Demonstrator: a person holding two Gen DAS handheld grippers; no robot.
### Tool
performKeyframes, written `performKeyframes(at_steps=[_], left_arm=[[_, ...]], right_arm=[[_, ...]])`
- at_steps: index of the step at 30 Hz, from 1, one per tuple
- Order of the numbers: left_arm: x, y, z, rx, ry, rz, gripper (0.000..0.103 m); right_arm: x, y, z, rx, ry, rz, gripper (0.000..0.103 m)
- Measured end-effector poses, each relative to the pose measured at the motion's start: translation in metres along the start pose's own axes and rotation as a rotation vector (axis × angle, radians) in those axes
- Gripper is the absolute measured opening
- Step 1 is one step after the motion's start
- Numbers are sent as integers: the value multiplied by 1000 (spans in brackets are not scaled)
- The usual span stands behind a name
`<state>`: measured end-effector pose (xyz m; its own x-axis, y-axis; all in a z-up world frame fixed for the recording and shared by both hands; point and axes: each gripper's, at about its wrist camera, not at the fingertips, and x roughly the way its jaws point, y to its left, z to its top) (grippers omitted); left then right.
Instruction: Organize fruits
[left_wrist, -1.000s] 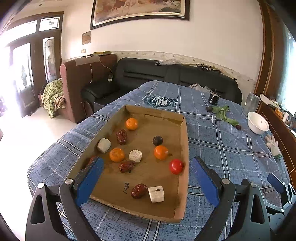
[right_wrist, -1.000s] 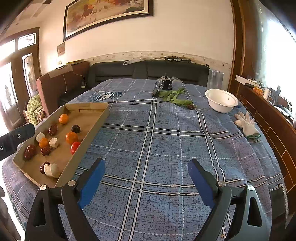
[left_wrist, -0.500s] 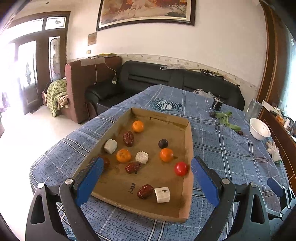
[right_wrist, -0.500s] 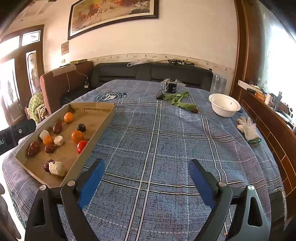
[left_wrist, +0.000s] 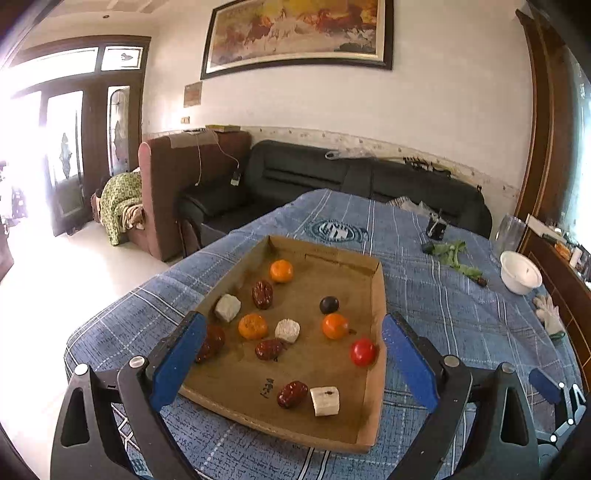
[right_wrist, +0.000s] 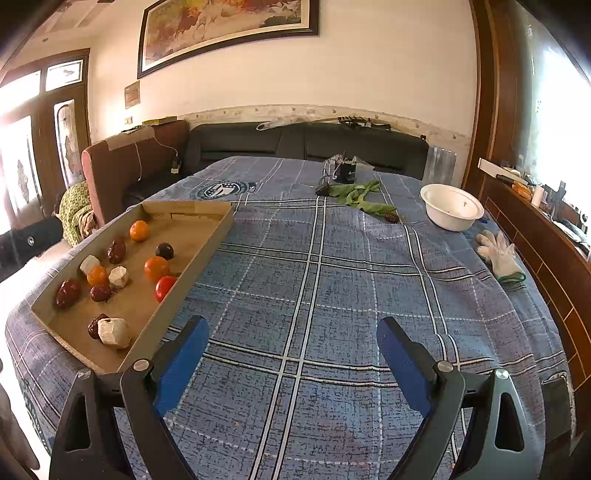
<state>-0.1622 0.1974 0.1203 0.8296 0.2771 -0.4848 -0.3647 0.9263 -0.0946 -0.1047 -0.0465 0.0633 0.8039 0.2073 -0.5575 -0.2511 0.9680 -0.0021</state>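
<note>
Two views share one room: a white wall with a framed painting (left_wrist: 295, 33) along the top, a dark sofa (right_wrist: 306, 144) across the middle, and bright glass doors (left_wrist: 62, 155) at the left edge, washed out by glare. A blue checked cloth covers the table (right_wrist: 332, 280), which fills the lower half of both frames. The cardboard tray (left_wrist: 375, 373) lies at the centre of the left view, holding oranges (left_wrist: 281, 270), dark red dates, white chunks, a tomato (left_wrist: 363, 352) and one dark round fruit too small to name. A white bowl (right_wrist: 451, 211) sits at the right, a glove (right_wrist: 498, 254) below it. The left claw (left_wrist: 291, 367) is spread wide over the tray, holding nothing; the right claw (right_wrist: 290, 369) likewise gapes over bare cloth.
</note>
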Motion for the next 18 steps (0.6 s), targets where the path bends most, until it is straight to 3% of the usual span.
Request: performKeyframes(at_steps=[9, 18], left_arm=[[-9, 4, 0, -20, -48, 96, 101], [-5, -6, -9, 48, -21, 147, 103]], right_arm=[[-1, 1, -3, -12, -5, 6, 95], [-1, 8, -5, -33, -1, 16, 96]])
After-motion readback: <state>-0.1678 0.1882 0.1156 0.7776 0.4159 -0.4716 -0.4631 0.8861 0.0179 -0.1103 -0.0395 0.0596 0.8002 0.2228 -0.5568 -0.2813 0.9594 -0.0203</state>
